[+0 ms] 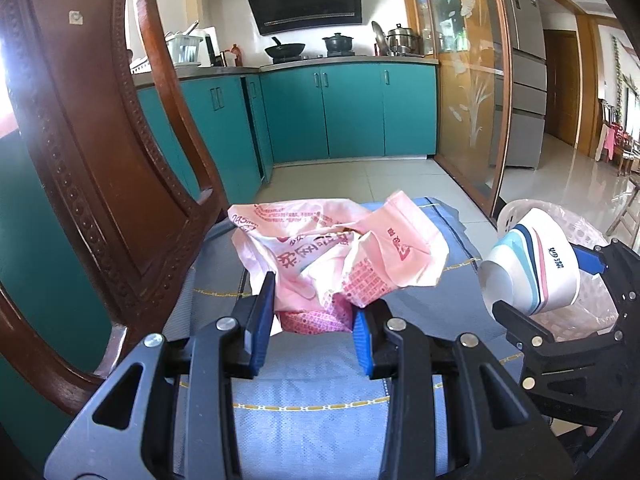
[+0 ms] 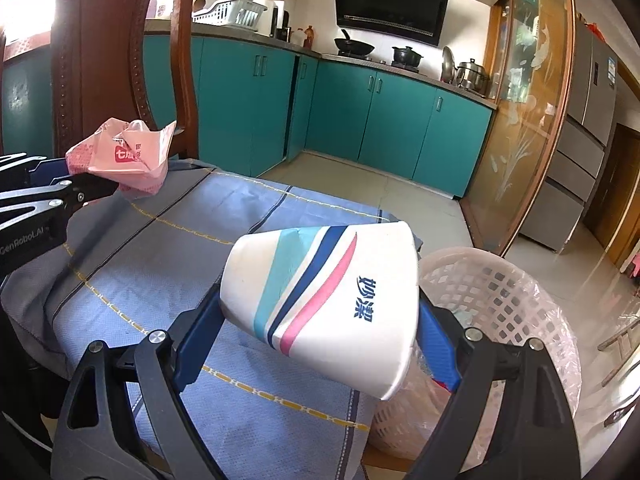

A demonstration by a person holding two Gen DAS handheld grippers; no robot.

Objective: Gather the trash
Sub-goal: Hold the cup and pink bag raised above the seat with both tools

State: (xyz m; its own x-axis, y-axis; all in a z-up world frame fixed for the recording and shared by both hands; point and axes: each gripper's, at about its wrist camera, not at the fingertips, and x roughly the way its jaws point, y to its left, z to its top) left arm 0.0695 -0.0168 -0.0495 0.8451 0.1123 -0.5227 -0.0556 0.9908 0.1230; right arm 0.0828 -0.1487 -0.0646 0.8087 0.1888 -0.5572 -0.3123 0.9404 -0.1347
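Left wrist view, blue cloth: covers the table
Basket: beside the table's edge
Right gripper: pinches paper cup near the basket
Left gripper: clamps crumpled pink wrapper above the cloth

The left gripper points forward and somewhat downward, its jaws drawn narrow and pressing from both sides on a crumpled pink wrapper. The right gripper, tilted down likewise and just beside the left, has its jaws spread wide, clamped on the two sides of a paper cup lying sideways between them.
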